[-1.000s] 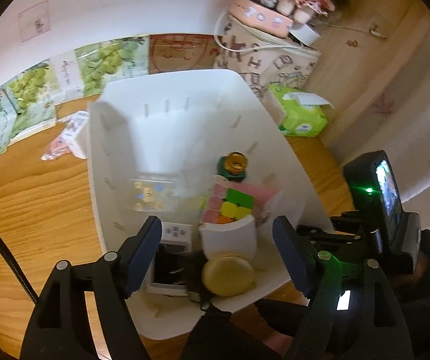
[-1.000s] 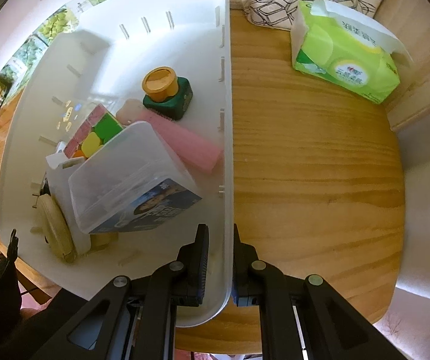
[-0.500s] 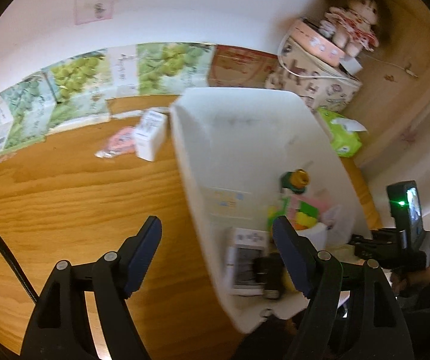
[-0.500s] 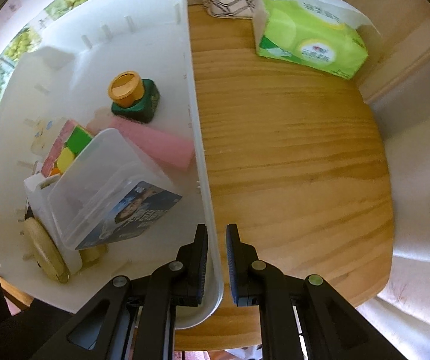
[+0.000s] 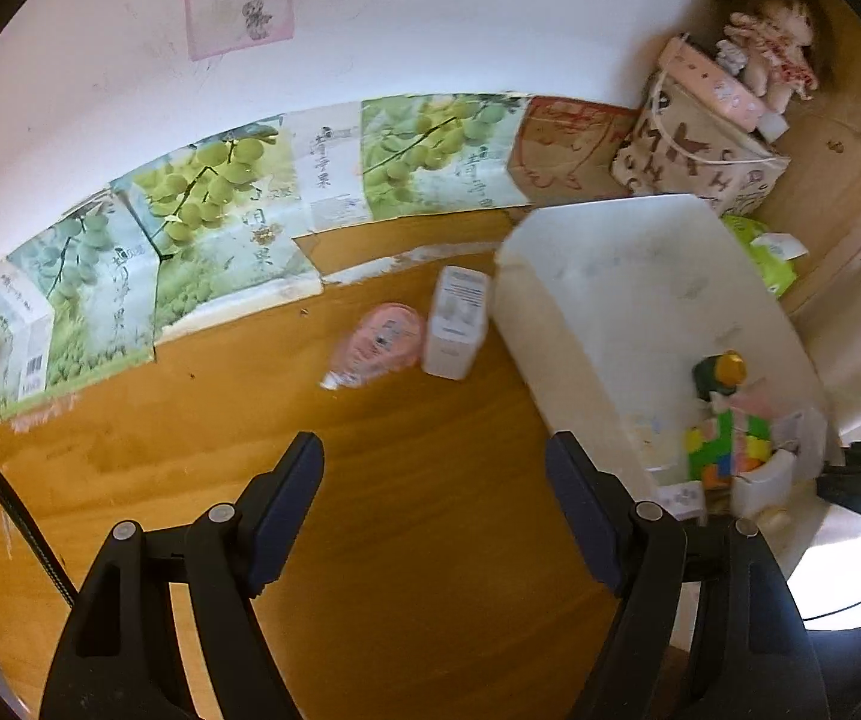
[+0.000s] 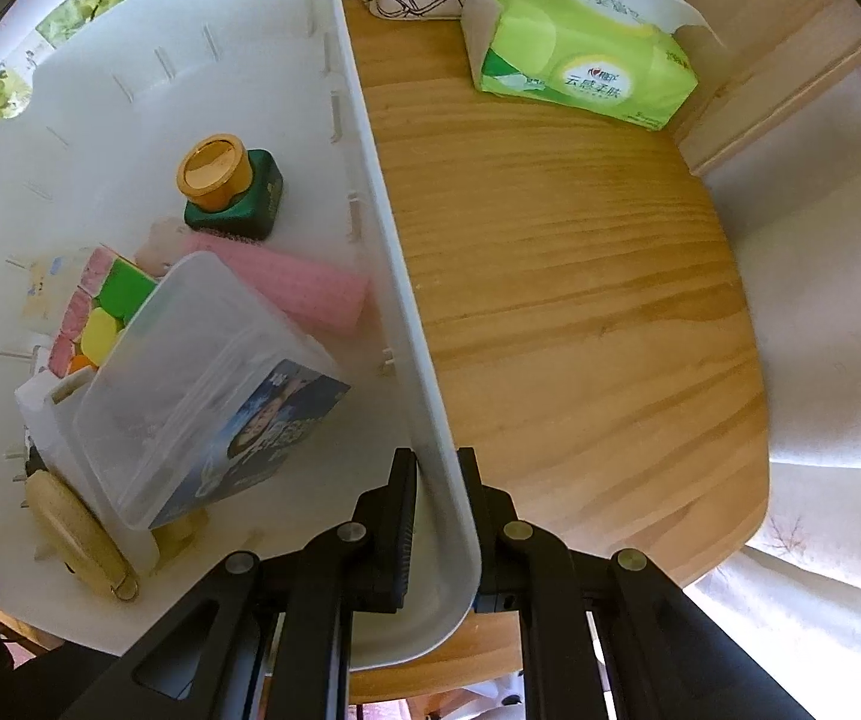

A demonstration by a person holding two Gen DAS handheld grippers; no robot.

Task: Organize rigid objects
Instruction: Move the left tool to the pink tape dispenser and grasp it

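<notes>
The right hand-held gripper [image 6: 437, 516] pinches the near wall of the white bin [image 6: 394, 276], which sits on the desk [image 6: 550, 300] holding a clear plastic box [image 6: 202, 384]; the left hand-held gripper [image 5: 435, 504] hangs spread above bare desk, a small white box [image 5: 457, 324] ahead.

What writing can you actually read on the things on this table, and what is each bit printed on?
"云慰柔肤": green tissue pack, under its round logo.
"青子果": grape-print cartons along the wall, roughly legible.
White box: print too small to read.
Pink packet: blurred.
Clear box blue label: unreadable at this angle.
</notes>
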